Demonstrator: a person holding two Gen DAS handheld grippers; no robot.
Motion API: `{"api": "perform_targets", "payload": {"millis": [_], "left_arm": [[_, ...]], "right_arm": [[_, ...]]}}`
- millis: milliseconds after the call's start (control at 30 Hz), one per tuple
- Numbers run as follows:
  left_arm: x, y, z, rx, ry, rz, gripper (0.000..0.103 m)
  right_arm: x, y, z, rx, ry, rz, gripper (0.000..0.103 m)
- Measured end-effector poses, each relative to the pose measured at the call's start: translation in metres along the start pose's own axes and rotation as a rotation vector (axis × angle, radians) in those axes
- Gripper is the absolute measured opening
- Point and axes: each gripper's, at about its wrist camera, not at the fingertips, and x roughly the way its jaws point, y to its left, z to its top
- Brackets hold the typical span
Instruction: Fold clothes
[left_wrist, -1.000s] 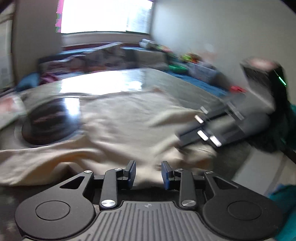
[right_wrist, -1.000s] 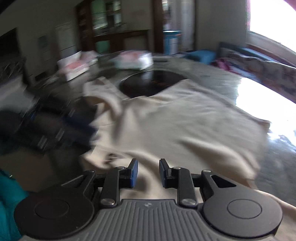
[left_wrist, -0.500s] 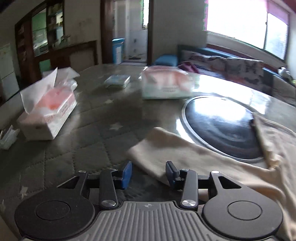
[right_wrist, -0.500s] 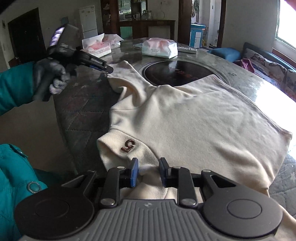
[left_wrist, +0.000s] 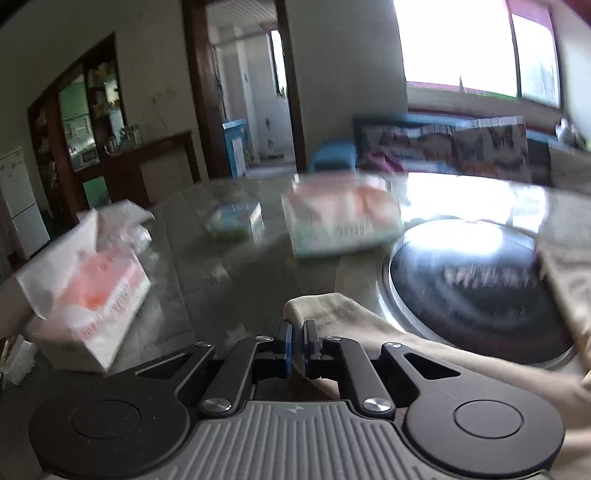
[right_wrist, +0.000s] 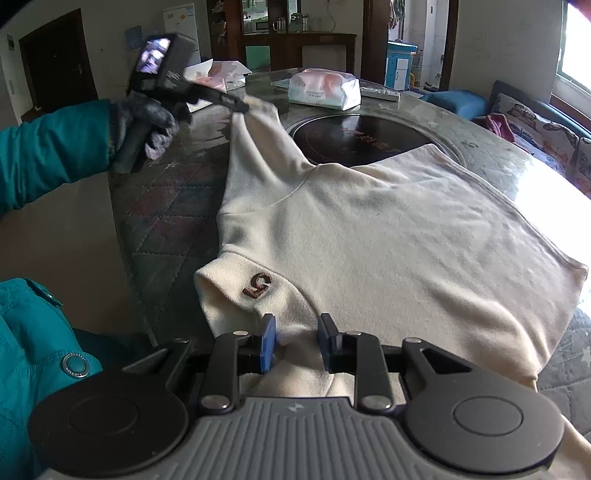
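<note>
A cream sweater lies spread on the round table, its collar with a brown "5" patch toward me. My left gripper is shut on the cuff of the sweater's sleeve. In the right wrist view the left gripper holds that sleeve end lifted off the table at the far left. My right gripper is open, with the cloth by the collar lying between its fingers.
A dark round glass plate is set in the table's middle, partly under the sweater. Tissue packs and a small box stand at the far side. A sofa lies beyond the table.
My left gripper has closed on the sleeve cuff and lifted it. My right gripper has stayed open at the collar.
</note>
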Motion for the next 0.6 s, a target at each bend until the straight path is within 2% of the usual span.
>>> {"api": "perform_targets", "payload": {"millis": [100, 200, 267, 333, 400, 500, 600], "left_arm": [[0.005, 0.0, -0.004, -0.002, 0.026, -0.004, 0.008], [0.002, 0.004, -0.002, -0.032, 0.043, 0.002, 0.016], [-0.003, 0.006, 0.001, -0.043, 0.045, 0.025, 0.016], [-0.013, 0.005, 0.007, -0.068, 0.034, -0.003, 0.015], [-0.027, -0.005, 0.014, -0.055, 0.014, -0.069, 0.015], [-0.046, -0.034, 0.021, -0.01, -0.001, -0.228, 0.015], [-0.055, -0.071, 0.022, 0.024, 0.032, -0.402, 0.015]], "right_arm": [[-0.001, -0.001, 0.001, 0.001, 0.003, 0.004, 0.025], [-0.005, -0.004, 0.002, 0.022, -0.009, 0.016, 0.029], [-0.007, -0.006, 0.003, 0.037, -0.016, 0.024, 0.029], [-0.015, -0.011, 0.005, 0.056, -0.035, 0.015, 0.029], [-0.023, -0.02, 0.006, 0.077, -0.051, -0.012, 0.029], [-0.03, -0.038, 0.007, 0.121, -0.061, -0.078, 0.029], [-0.032, -0.058, 0.005, 0.17, -0.07, -0.15, 0.029]]}}
